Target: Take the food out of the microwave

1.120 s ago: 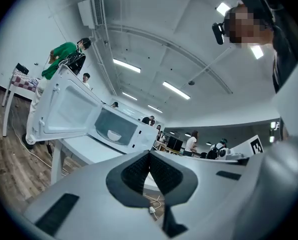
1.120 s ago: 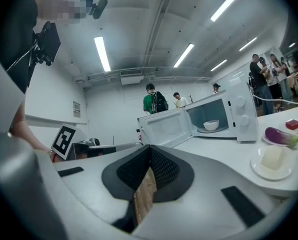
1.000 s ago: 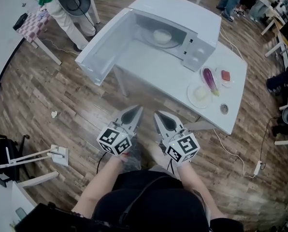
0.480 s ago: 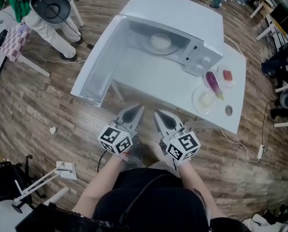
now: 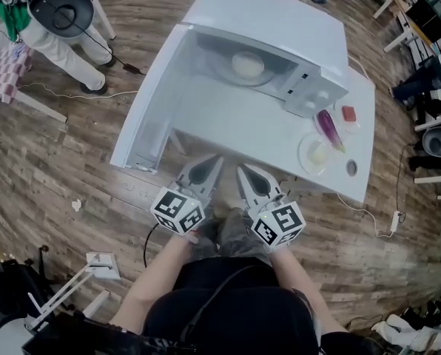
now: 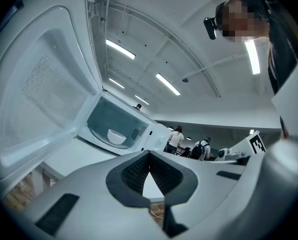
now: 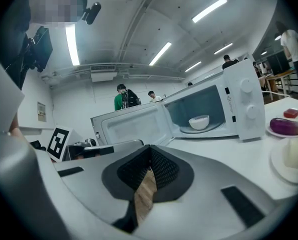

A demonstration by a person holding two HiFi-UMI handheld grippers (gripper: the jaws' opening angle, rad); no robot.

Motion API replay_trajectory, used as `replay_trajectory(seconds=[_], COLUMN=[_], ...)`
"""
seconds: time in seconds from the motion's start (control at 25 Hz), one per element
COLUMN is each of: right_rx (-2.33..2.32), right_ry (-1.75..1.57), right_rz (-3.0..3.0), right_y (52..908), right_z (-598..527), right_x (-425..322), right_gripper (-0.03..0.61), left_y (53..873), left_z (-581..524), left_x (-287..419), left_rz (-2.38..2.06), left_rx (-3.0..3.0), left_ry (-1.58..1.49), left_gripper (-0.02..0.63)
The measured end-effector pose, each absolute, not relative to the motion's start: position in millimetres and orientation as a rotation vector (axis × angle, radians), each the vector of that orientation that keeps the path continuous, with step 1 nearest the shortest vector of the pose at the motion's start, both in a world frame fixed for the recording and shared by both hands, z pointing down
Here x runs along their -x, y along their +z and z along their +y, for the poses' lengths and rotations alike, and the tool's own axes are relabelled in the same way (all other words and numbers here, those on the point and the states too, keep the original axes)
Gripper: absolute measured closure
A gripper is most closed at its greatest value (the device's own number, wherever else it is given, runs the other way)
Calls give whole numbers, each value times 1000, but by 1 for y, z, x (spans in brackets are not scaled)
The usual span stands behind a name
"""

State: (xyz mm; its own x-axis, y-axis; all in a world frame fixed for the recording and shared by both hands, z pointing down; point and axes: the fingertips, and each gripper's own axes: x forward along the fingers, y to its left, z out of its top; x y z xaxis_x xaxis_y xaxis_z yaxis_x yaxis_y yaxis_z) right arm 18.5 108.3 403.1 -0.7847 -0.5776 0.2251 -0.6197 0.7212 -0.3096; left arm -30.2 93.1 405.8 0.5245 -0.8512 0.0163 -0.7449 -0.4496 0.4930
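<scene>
A white microwave (image 5: 280, 32) stands on a white table (image 5: 235, 120) with its door (image 5: 150, 106) swung wide open to the left. Inside, on the turntable, sits a white bowl (image 5: 247, 65), also seen in the left gripper view (image 6: 115, 136) and the right gripper view (image 7: 199, 121). My left gripper (image 5: 208, 163) and right gripper (image 5: 244, 173) hang side by side just short of the table's near edge. Both are shut with nothing between their jaws. They point toward the open microwave, well apart from the bowl.
Right of the microwave lie a plate with a purple eggplant (image 5: 326, 126), a small dish with a red piece (image 5: 347, 115), a plate with a pale lump (image 5: 317, 154) and a small round lid (image 5: 351, 168). A person (image 5: 50, 21) stands at the far left. Wooden floor surrounds the table.
Both grippers have come closer to the table's near edge, side by side. The microwave and its open door now appear nearer and larger. Jaws stay shut.
</scene>
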Motion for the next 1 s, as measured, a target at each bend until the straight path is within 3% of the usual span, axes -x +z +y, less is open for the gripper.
replay_trajectory(seconds=[0.6, 1.0], right_rx=[-907, -998], right_ry=[594, 633], right_rz=[-2837, -2789], right_y=[409, 416], right_z=[34, -30], right_x=[13, -4], right_gripper=[560, 560], left_y=[414, 411], left_z=[21, -48], left_x=[45, 34], left_rz=[-1324, -1287], left_rx=[-2291, -2293], left_ry=[-279, -301], left_gripper=[603, 603])
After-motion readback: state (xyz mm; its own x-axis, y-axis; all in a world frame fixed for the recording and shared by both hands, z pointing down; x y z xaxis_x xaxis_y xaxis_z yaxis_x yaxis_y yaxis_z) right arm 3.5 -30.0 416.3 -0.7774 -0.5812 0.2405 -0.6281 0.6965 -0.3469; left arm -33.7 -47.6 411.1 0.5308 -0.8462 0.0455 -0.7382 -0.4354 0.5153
